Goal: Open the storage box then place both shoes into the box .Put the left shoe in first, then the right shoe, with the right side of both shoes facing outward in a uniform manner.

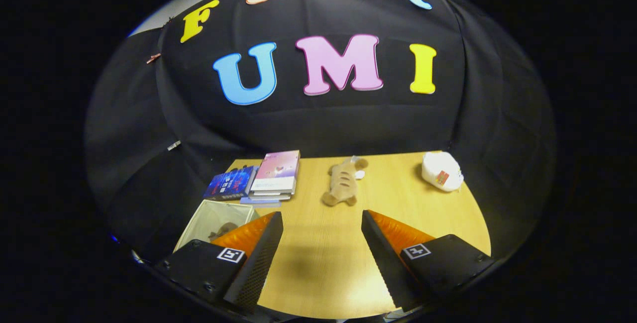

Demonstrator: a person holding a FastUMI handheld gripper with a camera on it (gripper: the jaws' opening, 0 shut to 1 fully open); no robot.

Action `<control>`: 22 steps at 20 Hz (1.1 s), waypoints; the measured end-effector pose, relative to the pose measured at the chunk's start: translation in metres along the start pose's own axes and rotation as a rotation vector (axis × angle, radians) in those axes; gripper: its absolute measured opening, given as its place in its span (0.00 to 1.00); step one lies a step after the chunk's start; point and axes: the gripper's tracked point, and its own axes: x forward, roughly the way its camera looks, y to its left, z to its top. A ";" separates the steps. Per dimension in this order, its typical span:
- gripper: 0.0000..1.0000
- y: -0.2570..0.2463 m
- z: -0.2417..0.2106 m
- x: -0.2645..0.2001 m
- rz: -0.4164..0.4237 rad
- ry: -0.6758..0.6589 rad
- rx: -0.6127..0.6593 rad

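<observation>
One gripper (322, 221) is seen above a wooden table (318, 263), its two fingers spread wide with nothing but bare table top between them. One open storage box (211, 219) with pale fabric walls is seen off the table's near left corner, partly hidden behind the left finger. Inside it a brownish thing is glimpsed against the far side of that finger; whether it is a shoe cannot be told, since most of it is covered. No count of shoes can therefore be given.

Beyond the box, on the far left part of the table, a stack of books (274, 176) is set, at least three by the edges that show, with a pink-covered one on top. One dark blue book (230, 183) is laid just beside the stack, on its left, at the table's edge. One tan plush toy (344, 181) is laid flat near the middle of the far side, well ahead of the fingers and roughly between their lines. One white bundle (441, 171) with a small red tag is placed at the far right corner, well apart from the toy. The black cloth wall (318, 124) is hung directly behind the table.
</observation>
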 end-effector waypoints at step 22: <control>0.98 -0.026 0.024 -0.073 -0.062 -0.392 -0.267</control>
